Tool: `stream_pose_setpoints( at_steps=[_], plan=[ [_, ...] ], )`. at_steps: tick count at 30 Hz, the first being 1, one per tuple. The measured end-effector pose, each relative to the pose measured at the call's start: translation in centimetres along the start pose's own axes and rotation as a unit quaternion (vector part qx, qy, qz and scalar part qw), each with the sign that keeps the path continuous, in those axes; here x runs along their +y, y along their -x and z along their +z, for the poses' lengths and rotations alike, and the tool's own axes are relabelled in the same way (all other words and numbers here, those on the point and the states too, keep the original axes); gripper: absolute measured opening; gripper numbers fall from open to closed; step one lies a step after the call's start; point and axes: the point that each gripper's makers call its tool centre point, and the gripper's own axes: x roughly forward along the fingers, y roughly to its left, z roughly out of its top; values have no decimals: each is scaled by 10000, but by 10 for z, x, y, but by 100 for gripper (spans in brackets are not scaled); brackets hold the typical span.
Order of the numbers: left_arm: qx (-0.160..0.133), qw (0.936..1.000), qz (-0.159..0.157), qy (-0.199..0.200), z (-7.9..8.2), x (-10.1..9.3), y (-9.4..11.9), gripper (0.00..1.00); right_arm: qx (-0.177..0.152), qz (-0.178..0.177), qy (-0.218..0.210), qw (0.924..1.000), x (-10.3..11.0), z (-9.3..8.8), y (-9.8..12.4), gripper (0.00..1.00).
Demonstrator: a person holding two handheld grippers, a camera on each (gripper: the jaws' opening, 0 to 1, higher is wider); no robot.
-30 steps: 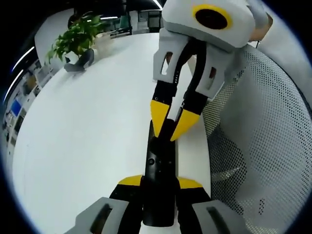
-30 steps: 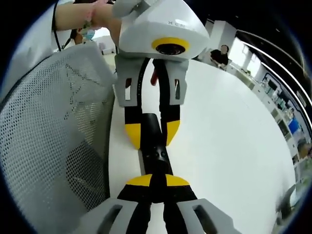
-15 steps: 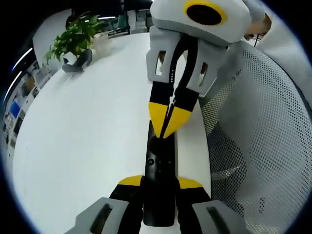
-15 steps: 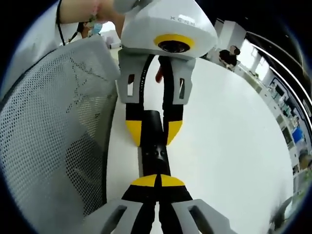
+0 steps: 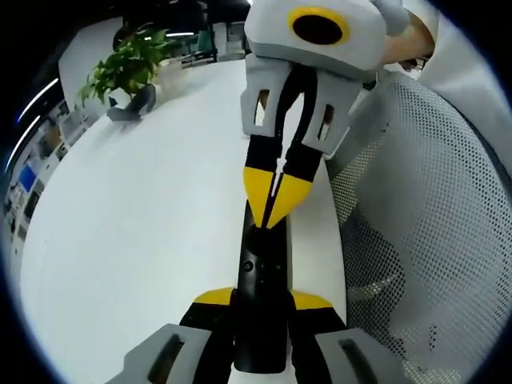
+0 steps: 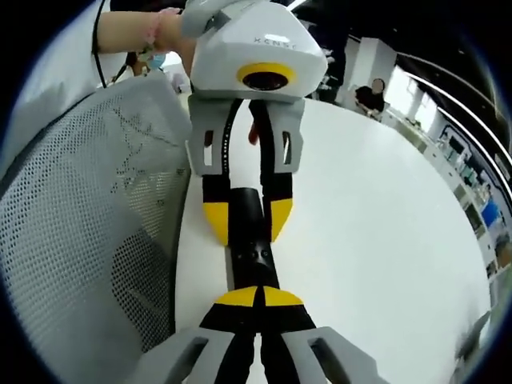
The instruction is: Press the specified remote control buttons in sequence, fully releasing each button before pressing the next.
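I see a long black remote point(image 5: 260, 272) held above the white bench point(image 5: 144, 216). In the left gripper view its long side runs straight up from the bottom, away from my left claw point(image 5: 262, 300). One end sits between the yellow tips of that claw. The two jaws are clamped on the remote's sides, one on each side.

The other end points at my right claw point(image 5: 272, 216), which comes down from the top of that view. Its yellow tips are pressed together into one point. That point sits on the top face of the remote, just past a small round button.

In the right gripper view the remote point(image 6: 250, 240) again runs up the middle. My right claw point(image 6: 258, 298) rises from the bottom with its tips together, right on the remote's face. The left claw point(image 6: 244, 220) hangs down from the top, with a yellow tip on each side of the remote. So the two claws face each other, tip to tip, with the remote between them.

A hand point(image 6: 172, 28) holds the left claw from behind, near the top of the right gripper view. A white mesh chair back point(image 5: 432, 216) stands just beside the bench edge. A green plant point(image 5: 128, 64) sits far off on the bench.
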Motion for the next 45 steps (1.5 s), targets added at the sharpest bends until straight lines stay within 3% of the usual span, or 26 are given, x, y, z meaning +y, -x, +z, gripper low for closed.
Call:
stream_pose_setpoints(
  at_steps=[5, 13, 14, 19, 23, 30, 33, 38, 43, 45],
  plan=[
    [-56, 10000, 6, 49, 0, 1, 0, 24, 4, 115, 284, 9995, 1, 7, -7, 0],
    [-44, 10000, -4, 17, 0, 1, -1, 24, 707, 318, 721, 9944, 1, 7, -10, 0],
    [-54, 10000, -3, 25, 1, 1, -1, 24, 712, 318, 692, 9945, 1, 8, -11, 0],
    [-86, 10000, -2, 24, 1, 1, -1, 24, 429, 303, -418, 9977, -3, 8, -10, 0],
    [-94, 10000, -9, 30, 1, 1, -1, 24, 111, 238, -855, 9960, -3, 10, -8, 0],
    [-231, 9997, 6, 96, 1, 1, 0, 24, 80, 243, -531, 9983, 2, 20, -13, 0],
    [-246, 9997, 4, 88, 1, 0, 0, 24, 404, 188, 0, 9990, 4, 17, -14, 0],
    [-343, 9994, 5, 31, -1, -1, 1, 24, 579, 7, 271, 9980, 5, 17, -17, 0],
    [-634, 9980, -13, 19, -1, 0, 1, 24, 525, -188, 40, 9984, 3, 16, -16, 0],
    [-666, 9978, -12, 23, 0, 0, 1, 24, 433, -212, -414, 9980, 3, 16, -16, 0]
  ],
)
